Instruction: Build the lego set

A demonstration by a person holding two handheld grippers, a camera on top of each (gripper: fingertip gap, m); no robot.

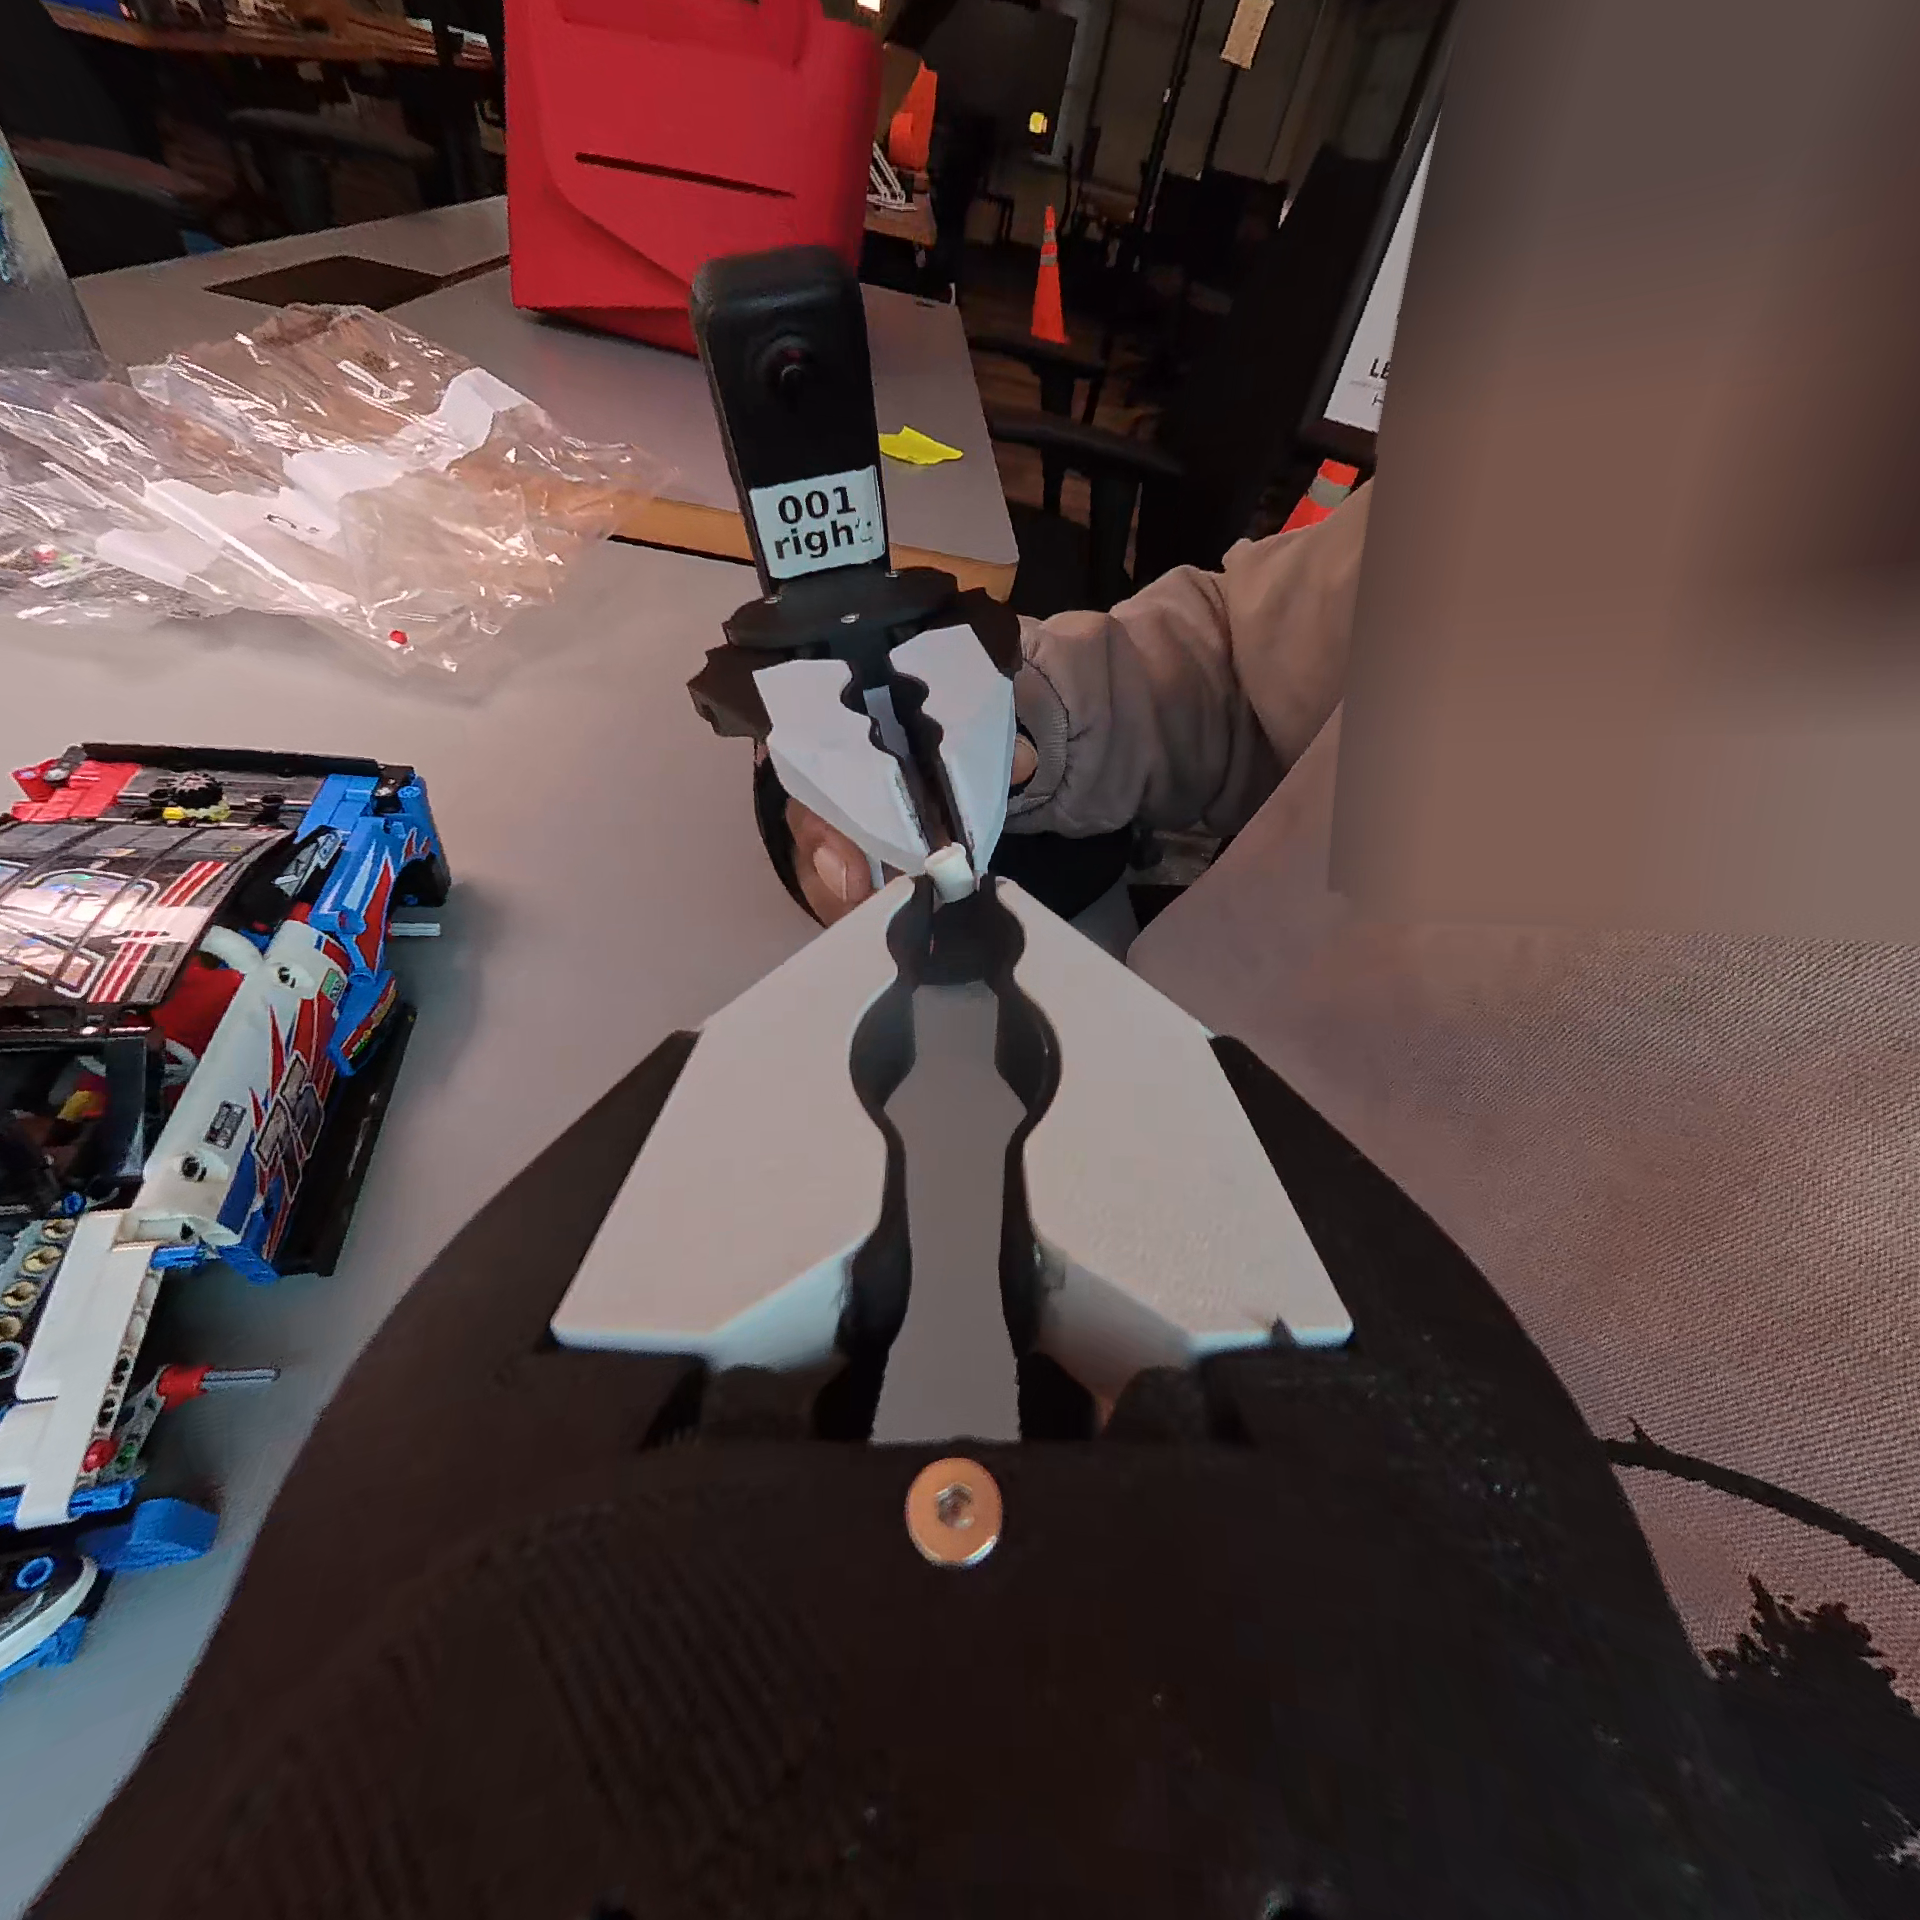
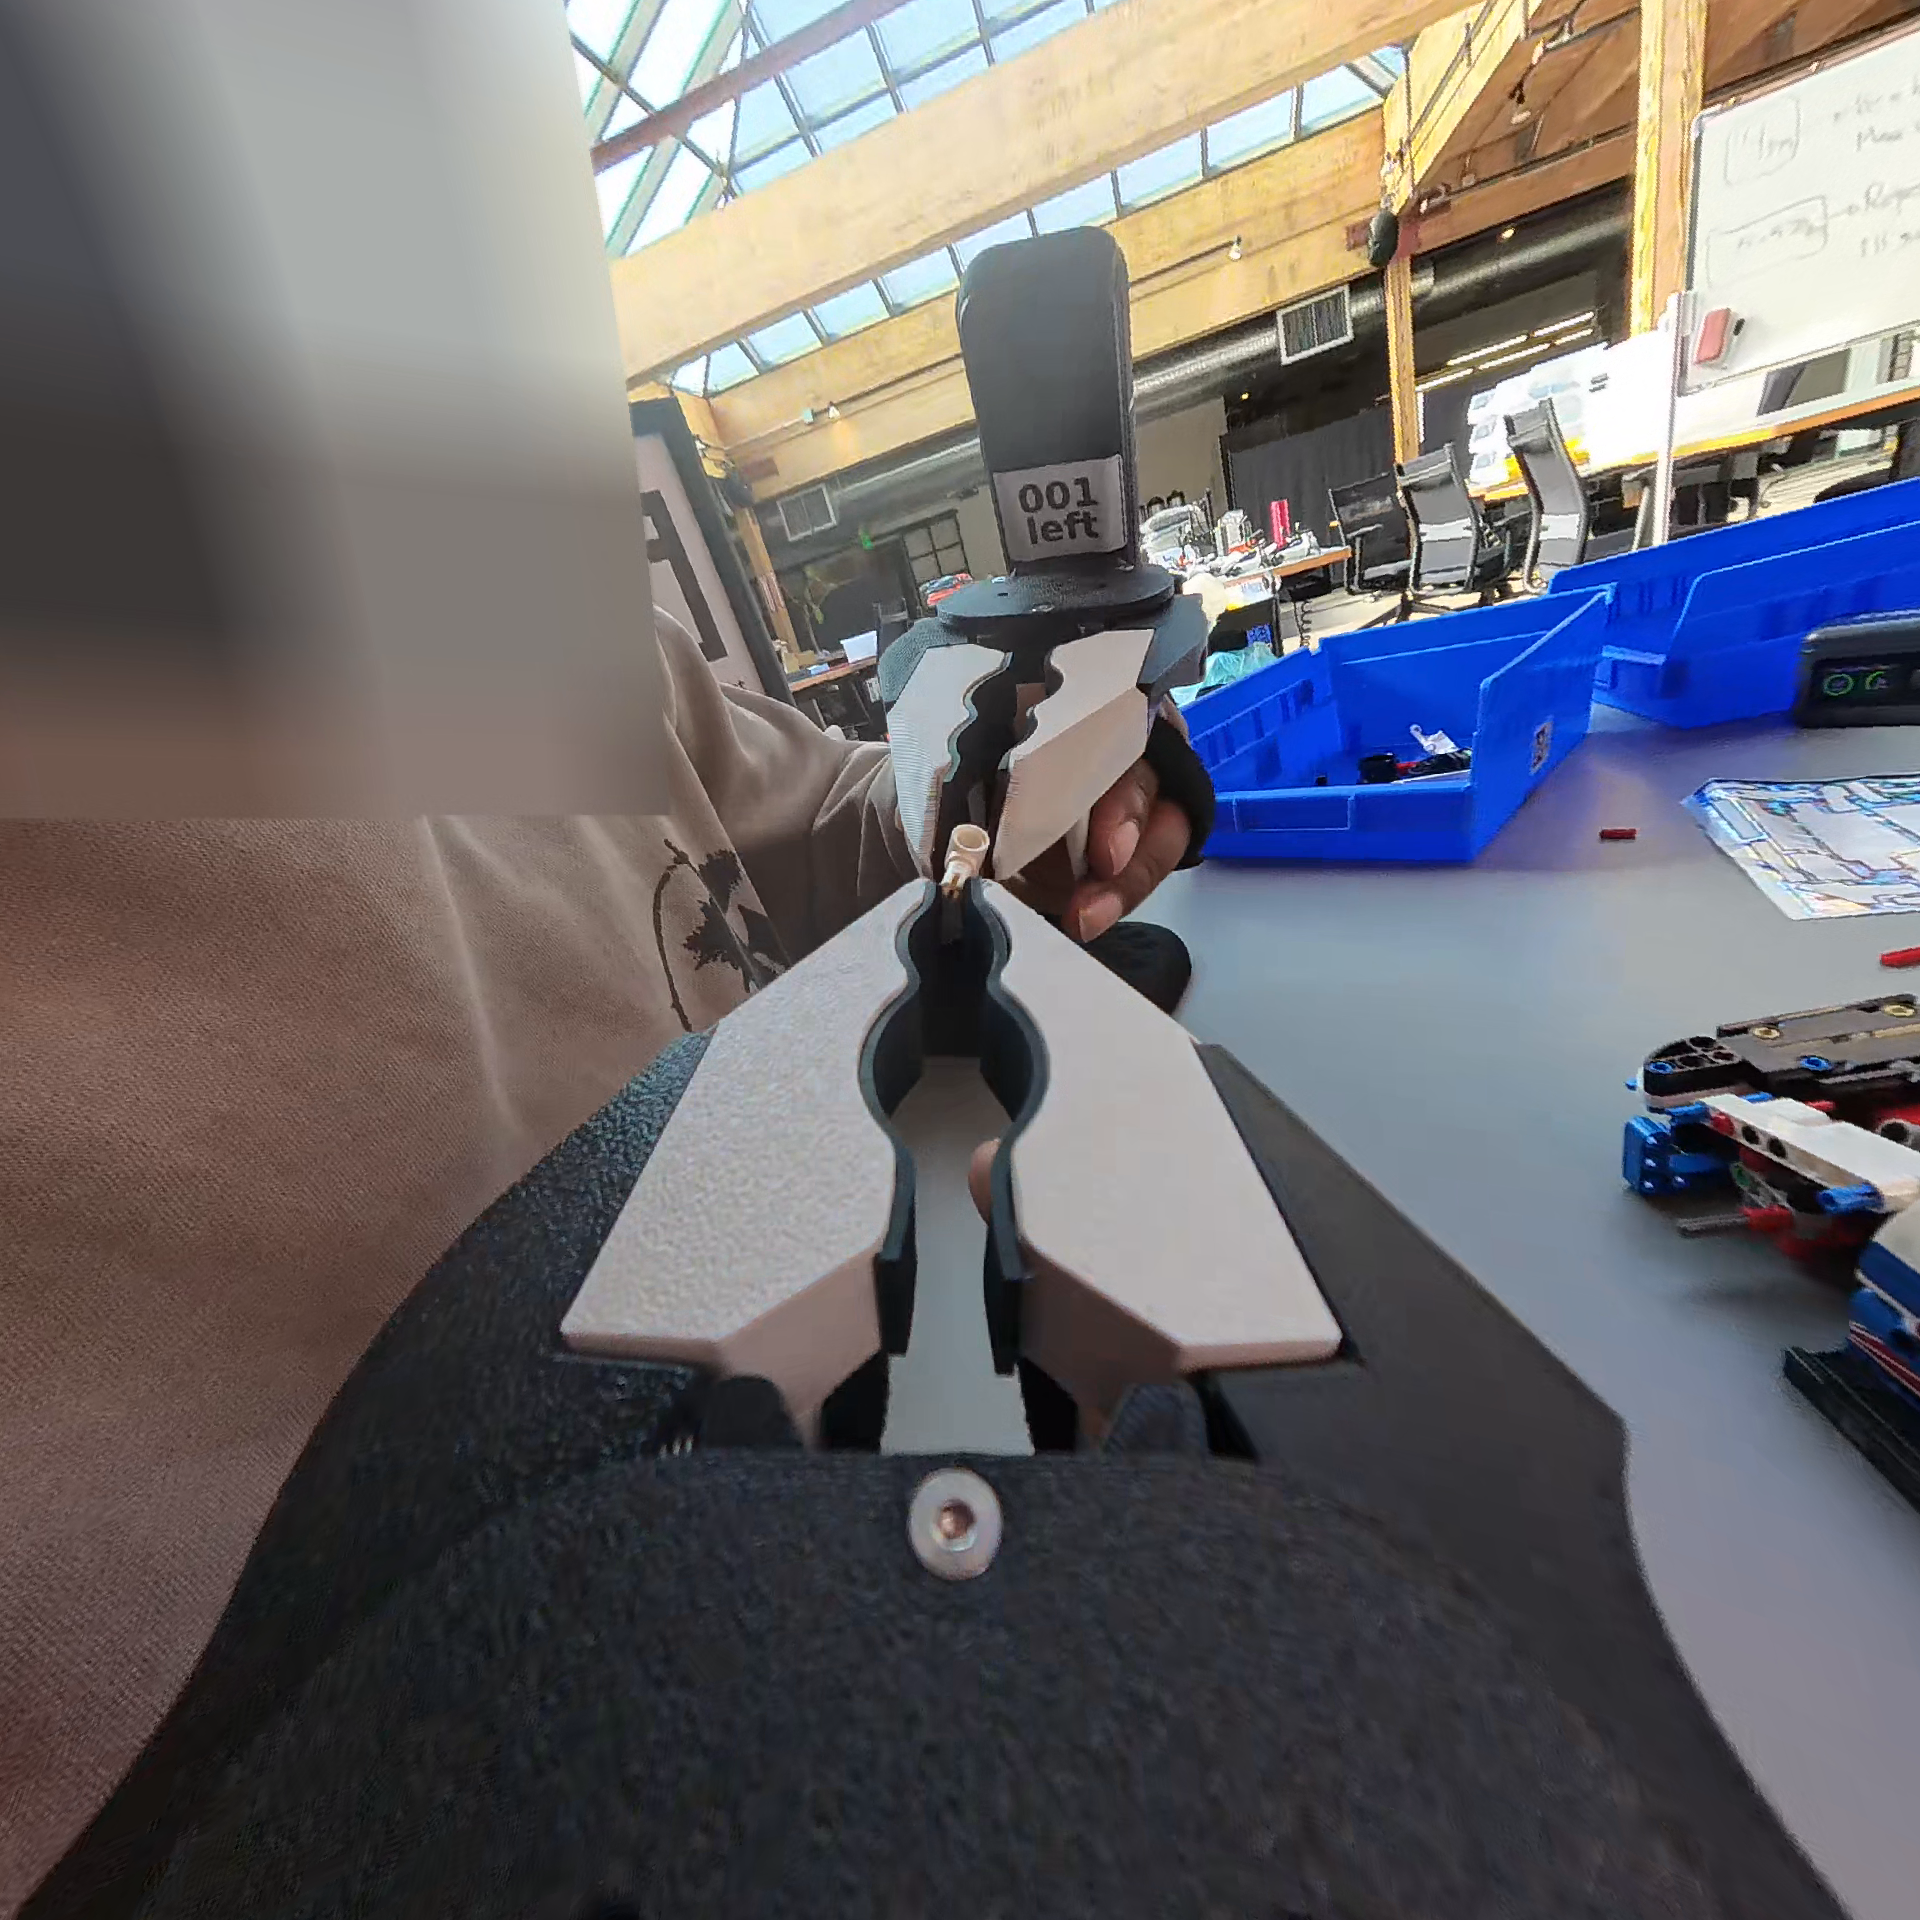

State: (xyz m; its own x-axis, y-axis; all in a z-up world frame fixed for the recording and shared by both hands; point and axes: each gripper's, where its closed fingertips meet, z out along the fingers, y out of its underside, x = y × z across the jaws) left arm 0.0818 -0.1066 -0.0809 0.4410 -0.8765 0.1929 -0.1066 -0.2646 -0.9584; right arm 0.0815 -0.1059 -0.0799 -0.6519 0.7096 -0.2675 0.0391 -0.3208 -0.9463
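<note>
Tongs meet tip to tip above the table edge. The left gripper (image 1: 951,904), white textured plastic fingers with wavy black inner pads in a black printed body, has its tips pressed together on something small and dark. The right gripper (image 2: 951,899), the same build, likewise has its tips closed. A small cream plastic Lego peg (image 1: 952,871), tubular, sits where the two pairs of tips meet; which pair pinches it I cannot tell. A bare hand (image 2: 1127,842) holds the left tool. The blue, white and red Lego car (image 1: 197,1091), stickered and studded, rests on the smooth grey table (image 1: 582,790). Beyond lie crinkled clear plastic bags (image 1: 312,488), open blue plastic bins (image 2: 1403,748), a printed instruction sheet (image 2: 1818,842), then timber beams and skylights.
</note>
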